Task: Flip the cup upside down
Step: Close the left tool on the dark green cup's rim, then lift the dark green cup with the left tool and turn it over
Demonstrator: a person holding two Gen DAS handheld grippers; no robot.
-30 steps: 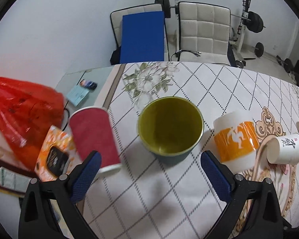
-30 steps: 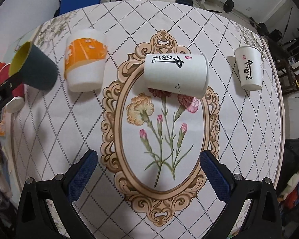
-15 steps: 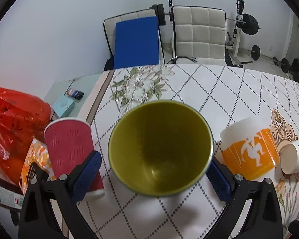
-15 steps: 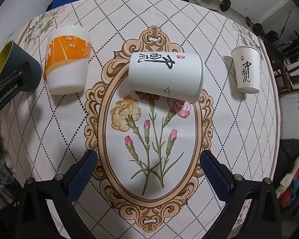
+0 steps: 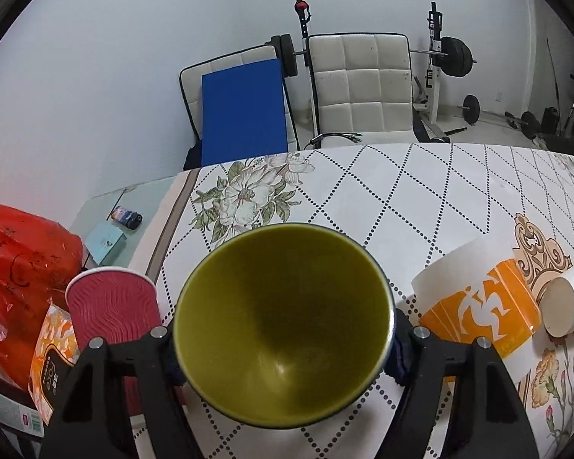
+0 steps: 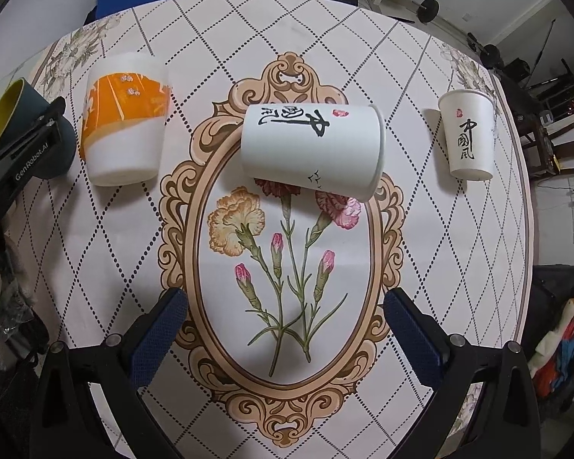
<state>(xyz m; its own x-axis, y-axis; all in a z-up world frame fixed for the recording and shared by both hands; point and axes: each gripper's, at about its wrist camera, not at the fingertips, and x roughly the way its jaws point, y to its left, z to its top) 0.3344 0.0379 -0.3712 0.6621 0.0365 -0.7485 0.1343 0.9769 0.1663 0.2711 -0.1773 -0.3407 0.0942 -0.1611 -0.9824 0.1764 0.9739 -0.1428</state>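
A dark blue cup with an olive-green inside (image 5: 283, 329) fills the middle of the left wrist view, mouth toward the camera. My left gripper (image 5: 283, 352) is shut on it, one pad on each side of its wall. The same cup (image 6: 23, 130) shows at the far left of the right wrist view, tilted, with a left gripper finger across it. My right gripper (image 6: 285, 336) is open and empty above the carnation print on the tablecloth (image 6: 287, 267).
An orange-and-white cup (image 6: 124, 118) stands upside down beside the blue cup. A white paper cup with black writing (image 6: 312, 149) lies on its side mid-table. Another (image 6: 467, 134) stands upright at the right. A red ribbed cup (image 5: 111, 313), red bag (image 5: 15, 264) and chairs (image 5: 359, 88) sit left and behind.
My left gripper has moved in around the blue cup and shut on it; the cup now fills the view. My right gripper stays open and has drifted only slightly.
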